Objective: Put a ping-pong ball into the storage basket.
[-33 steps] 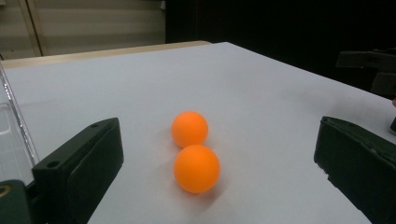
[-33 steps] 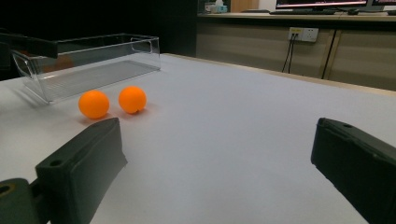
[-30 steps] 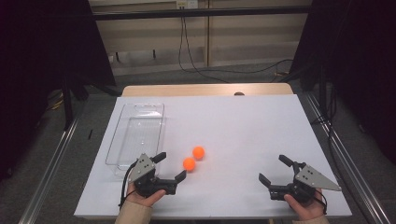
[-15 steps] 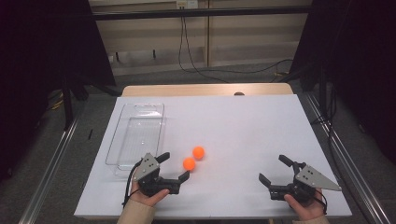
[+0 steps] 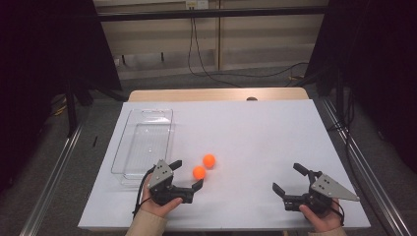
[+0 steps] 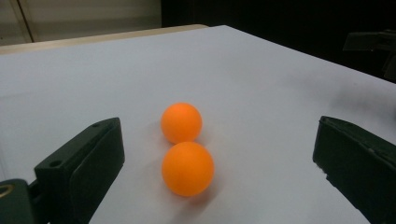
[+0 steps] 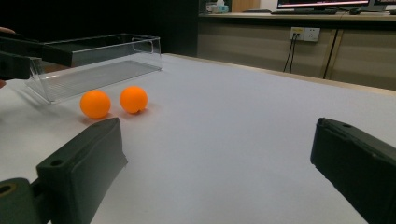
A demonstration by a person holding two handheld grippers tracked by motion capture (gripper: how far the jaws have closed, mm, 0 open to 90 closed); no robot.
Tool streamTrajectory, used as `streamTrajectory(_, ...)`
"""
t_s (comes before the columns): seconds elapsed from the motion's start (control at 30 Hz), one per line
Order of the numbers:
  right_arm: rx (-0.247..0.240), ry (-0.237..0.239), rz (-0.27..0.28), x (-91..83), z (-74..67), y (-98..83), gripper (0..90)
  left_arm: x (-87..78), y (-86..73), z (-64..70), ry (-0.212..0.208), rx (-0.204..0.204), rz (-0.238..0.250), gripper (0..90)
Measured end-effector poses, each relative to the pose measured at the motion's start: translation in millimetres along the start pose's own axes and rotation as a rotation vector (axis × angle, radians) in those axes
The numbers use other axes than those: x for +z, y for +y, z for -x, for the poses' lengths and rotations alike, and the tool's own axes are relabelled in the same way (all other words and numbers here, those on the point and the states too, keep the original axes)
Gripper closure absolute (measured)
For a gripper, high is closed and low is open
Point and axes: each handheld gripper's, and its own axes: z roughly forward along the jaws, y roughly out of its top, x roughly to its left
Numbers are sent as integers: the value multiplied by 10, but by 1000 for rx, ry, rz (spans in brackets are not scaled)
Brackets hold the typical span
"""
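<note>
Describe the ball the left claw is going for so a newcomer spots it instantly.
On the white table, right of the clear plastic tray, lie two orange balls. The target is the nearer orange ball, between the jaws of the open left claw; the farther orange ball lies beyond them.

The left gripper (image 5: 188, 174) is the only thing that's moved: it's slid a bit to the right and forward along the table since a second ago. Its wide-open jaws now sit on either side of the nearer orange ball (image 5: 199, 172), where before that ball was just past the jaw tips. In the left gripper view that ball (image 6: 187, 168) lies between the two jaws, touching neither.
</note>
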Motion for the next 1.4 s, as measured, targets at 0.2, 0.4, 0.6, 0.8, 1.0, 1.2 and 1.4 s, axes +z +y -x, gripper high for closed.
streamTrajectory(0.2, -1, 1, -2, 3, -4, 0, 20, 50, 12, 15, 8, 1, -16, 23)
streamTrajectory(0.4, -1, 1, -1, 1, 0, 0, 20, 69, 19, 14, 12, -5, -25, 24)
streamTrajectory(0.6, -2, 4, -3, 6, -3, -1, 20, 100, 25, 10, 24, -1, -38, 23)
streamTrajectory(0.8, -3, 4, -3, 7, -3, -1, 21, 121, 43, 26, 17, 1, -35, 23)
streamTrajectory(1.0, -4, 5, -3, 8, -2, -2, 21, 143, 62, 40, 16, 3, -40, 26)
streamTrajectory(1.2, -3, 6, -3, 9, -4, -1, 22, 170, 78, 52, 26, 5, -50, 32)
streamTrajectory(1.4, -3, 9, -1, 9, -5, 0, 24, 199, 84, 55, 35, 0, -60, 32)
